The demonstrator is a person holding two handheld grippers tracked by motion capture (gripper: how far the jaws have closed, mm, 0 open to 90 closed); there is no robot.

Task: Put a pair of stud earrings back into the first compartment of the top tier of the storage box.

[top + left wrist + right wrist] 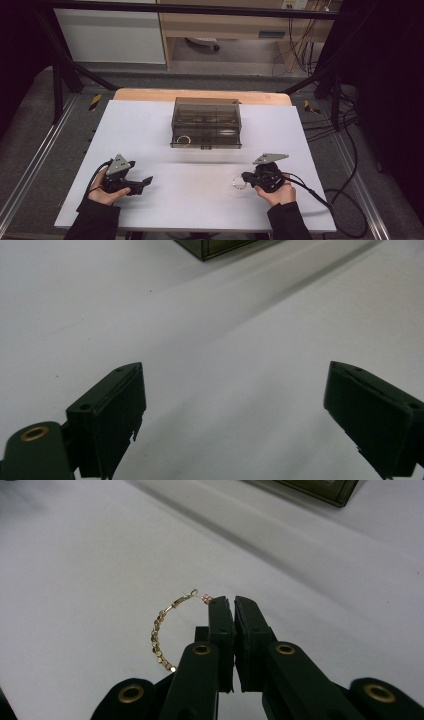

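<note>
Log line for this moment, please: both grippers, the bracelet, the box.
right gripper: shut on gold bracelet | left gripper: open, empty | smoked box: closed, mid-table, apart from both

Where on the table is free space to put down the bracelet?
Bare white table lies between the left gripper and the right gripper, which pinches the gold bracelet. Both sides of the smoky box are bare too. The box's compartments already hold pieces.
</note>
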